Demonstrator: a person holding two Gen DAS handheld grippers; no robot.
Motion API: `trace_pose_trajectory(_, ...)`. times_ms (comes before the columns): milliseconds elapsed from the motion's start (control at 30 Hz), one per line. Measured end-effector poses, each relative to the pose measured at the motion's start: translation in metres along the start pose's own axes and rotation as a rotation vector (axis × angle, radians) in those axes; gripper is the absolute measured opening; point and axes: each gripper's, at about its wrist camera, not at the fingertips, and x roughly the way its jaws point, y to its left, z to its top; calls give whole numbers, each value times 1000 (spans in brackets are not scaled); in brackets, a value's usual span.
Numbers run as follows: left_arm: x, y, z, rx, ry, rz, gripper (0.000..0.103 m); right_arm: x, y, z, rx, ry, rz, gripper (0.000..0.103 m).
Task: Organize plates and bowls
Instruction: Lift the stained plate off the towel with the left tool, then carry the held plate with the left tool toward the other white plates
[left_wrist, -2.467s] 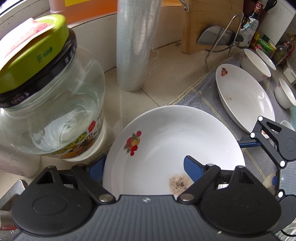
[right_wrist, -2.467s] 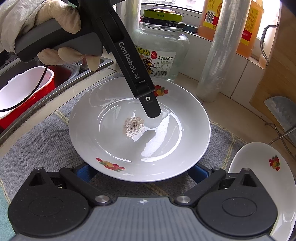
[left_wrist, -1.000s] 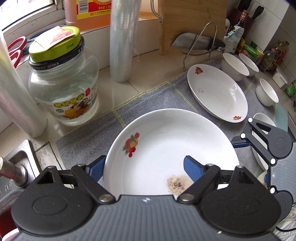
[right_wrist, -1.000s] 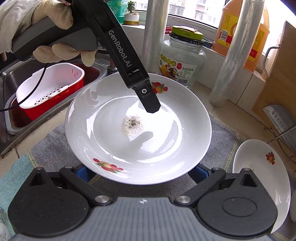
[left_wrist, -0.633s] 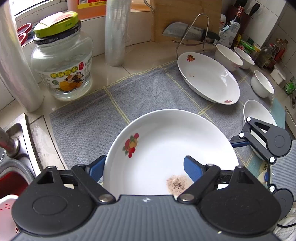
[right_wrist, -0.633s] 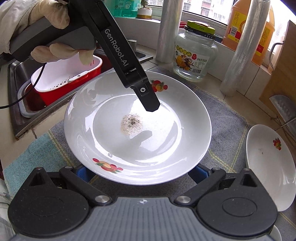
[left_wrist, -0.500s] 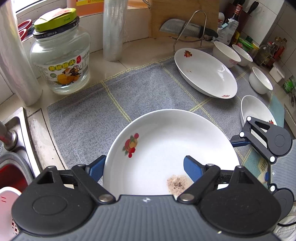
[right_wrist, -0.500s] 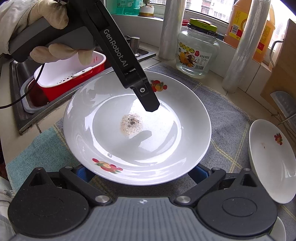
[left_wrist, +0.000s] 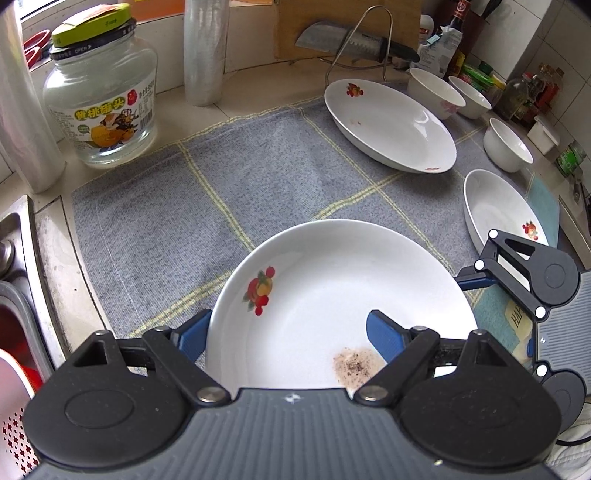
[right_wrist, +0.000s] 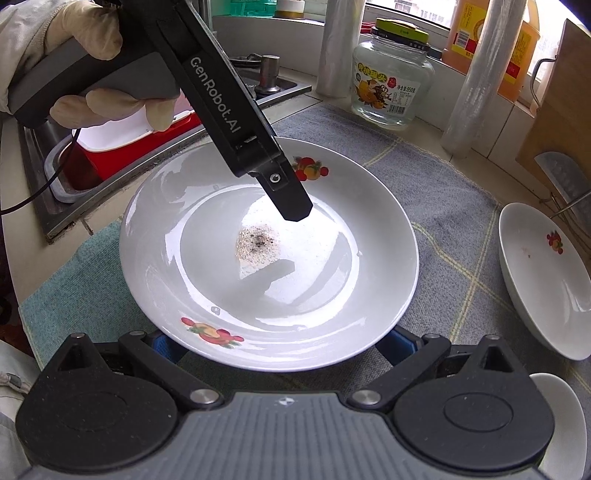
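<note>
Held plate (left_wrist: 332, 291): round, glossy white ceramic, shallow well, 2 fruit decals on the rim, 1 speckled brown-grey residue patch (right_wrist: 258, 240) in the well. It sits above the grey cloth (left_wrist: 184, 206), which is woven, matte, crossed by thin yellow lines.

Left gripper (left_wrist: 288, 334): blue-padded fingers clamp the plate's rim, 1 finger under it, 1 over the inside wall next to the residue. In the right wrist view its black upper finger reaches down into the well, with a gloved hand (right_wrist: 92, 62) on the grey handle.

Right gripper (right_wrist: 280, 345): jaws spread wide, both blue pads below the plate's near rim; contact with the plate cannot be told.

Relative to the held plate:
- 2 more white plates lie on the cloth. The larger plate (left_wrist: 388, 125) is far right; the smaller plate (left_wrist: 498, 206) is right, just beyond the right gripper's frame.
- 3 small white bowls (left_wrist: 436, 92) stand beyond the larger plate, smooth and deep.
- 1 clear glass jar (left_wrist: 99, 96) with a green lid stands far left, off the cloth.
- 2 rolls of clear film stand upright near the jar.
- 1 cleaver (left_wrist: 354, 46) rests on a wire rack at the back.
- 1 red perforated basket (right_wrist: 122, 144) sits in the steel sink, left.
</note>
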Motion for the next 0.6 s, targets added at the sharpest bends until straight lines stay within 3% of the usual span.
trace_pose_trajectory(600, 9, -3, -9, 23, -16, 21, 89, 6, 5, -4, -4, 13, 4, 103)
